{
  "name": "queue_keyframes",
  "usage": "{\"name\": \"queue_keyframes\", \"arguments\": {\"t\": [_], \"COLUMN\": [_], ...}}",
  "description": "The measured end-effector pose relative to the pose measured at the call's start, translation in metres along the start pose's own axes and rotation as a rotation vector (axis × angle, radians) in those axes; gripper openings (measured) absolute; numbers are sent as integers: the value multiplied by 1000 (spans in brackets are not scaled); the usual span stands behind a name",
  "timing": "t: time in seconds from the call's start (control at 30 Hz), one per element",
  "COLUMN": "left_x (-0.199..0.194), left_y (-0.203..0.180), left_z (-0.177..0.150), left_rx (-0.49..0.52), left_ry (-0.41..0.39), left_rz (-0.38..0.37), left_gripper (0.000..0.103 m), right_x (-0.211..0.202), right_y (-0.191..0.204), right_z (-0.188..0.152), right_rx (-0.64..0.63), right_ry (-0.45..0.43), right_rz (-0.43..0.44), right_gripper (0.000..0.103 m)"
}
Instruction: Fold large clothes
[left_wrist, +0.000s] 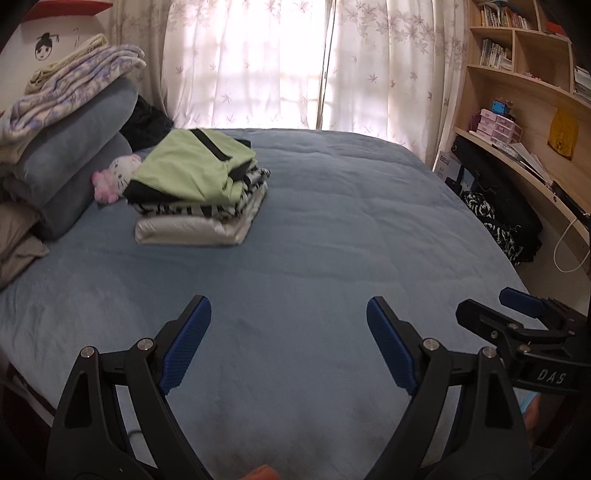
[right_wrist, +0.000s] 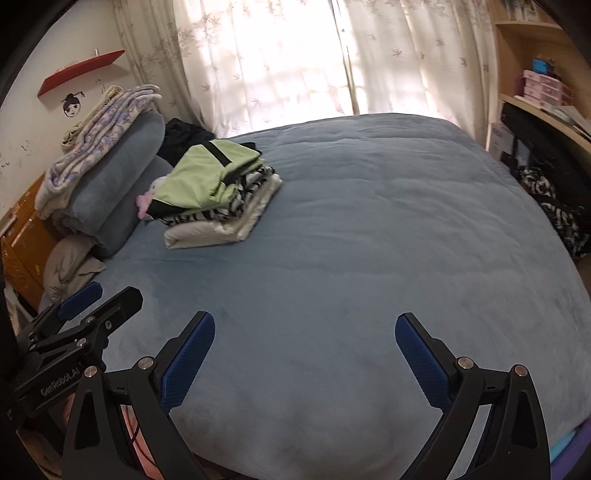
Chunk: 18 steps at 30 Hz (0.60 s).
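A stack of folded clothes (left_wrist: 195, 195) lies on the blue bed (left_wrist: 332, 221) at the far left, with a green and black garment (left_wrist: 192, 166) on top, a striped one under it and a white one at the bottom. The stack also shows in the right wrist view (right_wrist: 218, 192). My left gripper (left_wrist: 288, 317) is open and empty over the near part of the bed. My right gripper (right_wrist: 304, 332) is open and empty beside it. Each gripper shows at the edge of the other's view, the right gripper (left_wrist: 517, 310) and the left gripper (right_wrist: 99, 295).
Rolled blue bedding and folded blankets (left_wrist: 66, 122) are piled at the left, with a pink and white plush toy (left_wrist: 114, 177) by the stack. Curtains (left_wrist: 295, 62) hang behind the bed. A wooden shelf unit (left_wrist: 524, 92) and dark patterned clothes (left_wrist: 498, 221) stand at the right.
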<state>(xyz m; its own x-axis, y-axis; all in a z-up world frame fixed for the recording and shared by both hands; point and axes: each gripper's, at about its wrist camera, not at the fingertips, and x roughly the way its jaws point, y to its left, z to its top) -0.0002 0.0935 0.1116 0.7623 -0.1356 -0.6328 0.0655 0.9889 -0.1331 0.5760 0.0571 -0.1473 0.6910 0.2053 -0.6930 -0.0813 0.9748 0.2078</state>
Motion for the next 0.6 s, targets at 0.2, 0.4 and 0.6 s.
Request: {"name": "queue_keyframes", "arguments": {"t": [0.2, 0.4, 0.6], "left_x": [-1, 9, 13], "left_y": [-9, -7, -4], "left_z": [-35, -41, -37], "left_rx": [-1, -7, 3], "left_ry": [6, 41, 34], "left_rz": [25, 30, 50], "left_gripper": [85, 85, 85], "right_x": [-23, -32, -34], "right_y": [-7, -11, -16], "right_z": [-49, -84, -96], "right_rx": [9, -32, -43], "right_ry": [-34, -41, -33], "right_rz": [-20, -50, -53], "right_gripper": [100, 100, 100]}}
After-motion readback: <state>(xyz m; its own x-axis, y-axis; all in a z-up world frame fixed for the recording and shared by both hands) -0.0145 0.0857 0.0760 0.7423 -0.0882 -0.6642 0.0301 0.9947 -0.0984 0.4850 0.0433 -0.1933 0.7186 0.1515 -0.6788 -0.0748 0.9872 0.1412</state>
